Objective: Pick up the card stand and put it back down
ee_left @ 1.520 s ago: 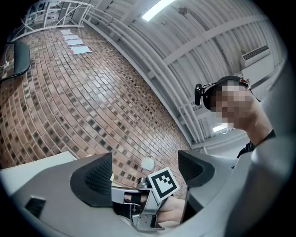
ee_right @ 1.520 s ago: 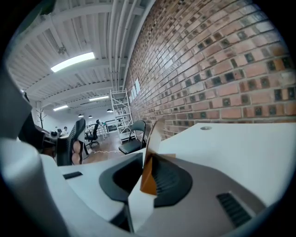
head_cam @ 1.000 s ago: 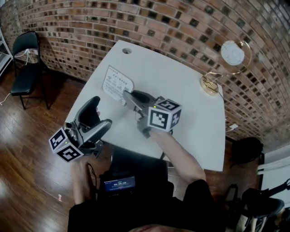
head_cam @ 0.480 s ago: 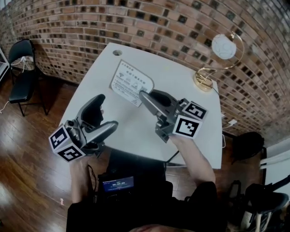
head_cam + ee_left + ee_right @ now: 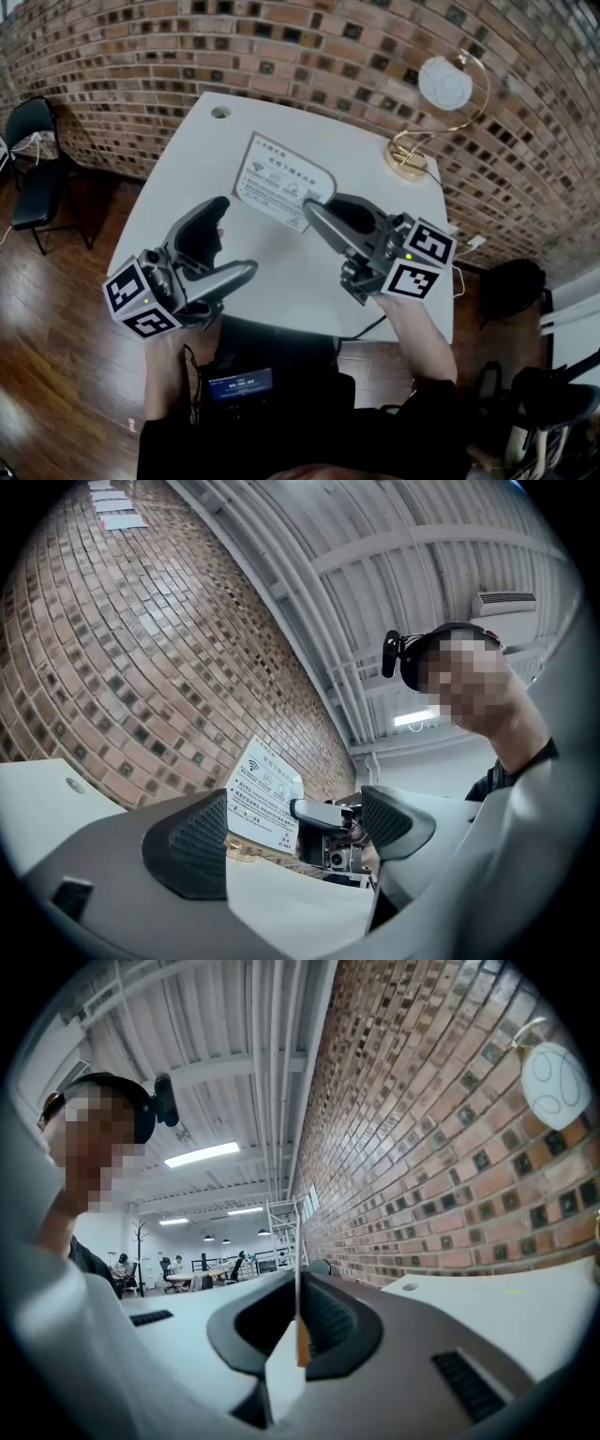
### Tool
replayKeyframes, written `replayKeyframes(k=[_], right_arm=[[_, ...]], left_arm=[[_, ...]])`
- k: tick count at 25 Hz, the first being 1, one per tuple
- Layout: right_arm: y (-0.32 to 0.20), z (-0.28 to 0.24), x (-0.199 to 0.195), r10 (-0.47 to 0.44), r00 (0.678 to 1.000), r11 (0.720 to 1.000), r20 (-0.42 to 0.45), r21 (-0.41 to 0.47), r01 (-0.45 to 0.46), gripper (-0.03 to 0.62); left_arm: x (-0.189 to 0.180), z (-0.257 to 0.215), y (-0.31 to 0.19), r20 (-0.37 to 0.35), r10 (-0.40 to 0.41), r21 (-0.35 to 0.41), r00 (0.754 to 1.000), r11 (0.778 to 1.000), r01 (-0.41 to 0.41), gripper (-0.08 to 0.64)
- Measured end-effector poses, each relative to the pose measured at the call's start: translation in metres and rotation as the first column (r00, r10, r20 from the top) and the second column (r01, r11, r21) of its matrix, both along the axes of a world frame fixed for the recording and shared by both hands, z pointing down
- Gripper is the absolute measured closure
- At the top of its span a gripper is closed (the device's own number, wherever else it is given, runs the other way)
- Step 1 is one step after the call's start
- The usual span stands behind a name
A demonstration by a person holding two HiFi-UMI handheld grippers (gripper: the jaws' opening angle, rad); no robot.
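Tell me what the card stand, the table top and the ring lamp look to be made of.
White printed card stand: thin stiff sheet, a mere line edge-on, probably plastic or coated card; its tan lower edge looks like wood.
White table top: smooth matt surface, likely laminate.
Gold ring lamp with white disc: glossy brass-coloured metal hoop and base; the disc's material cannot be told.

Left gripper (image 5: 236,234) wide apart, right gripper (image 5: 309,206) closed.

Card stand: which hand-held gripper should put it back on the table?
Right. The right hand-held gripper is shut on the card stand. The left hand-held gripper is open, empty and apart from it.
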State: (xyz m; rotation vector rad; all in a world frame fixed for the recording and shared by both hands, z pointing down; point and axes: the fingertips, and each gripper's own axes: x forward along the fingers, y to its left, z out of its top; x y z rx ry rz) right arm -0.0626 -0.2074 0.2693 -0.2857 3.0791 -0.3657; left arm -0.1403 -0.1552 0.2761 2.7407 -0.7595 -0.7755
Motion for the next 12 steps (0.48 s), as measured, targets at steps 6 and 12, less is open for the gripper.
replayKeyframes(k=[6,12], right_arm=[[0.000,-0.012,0.053,0.015,1.000,1.000,0.009,0.010,-0.015,0.562],[-0.008,-0.019,0.080,0.049,0.999,0.999,0.018,0.018,-0.050,0.563]], left_arm=[[0.051,-0.010,-0.002,0.047,0.032,0.014,0.998,0.999,-0.033,0.120],[0.074,-0.015,-0.011,0.086,0.081,0.019,0.993,0.996,-0.083,0.120]])
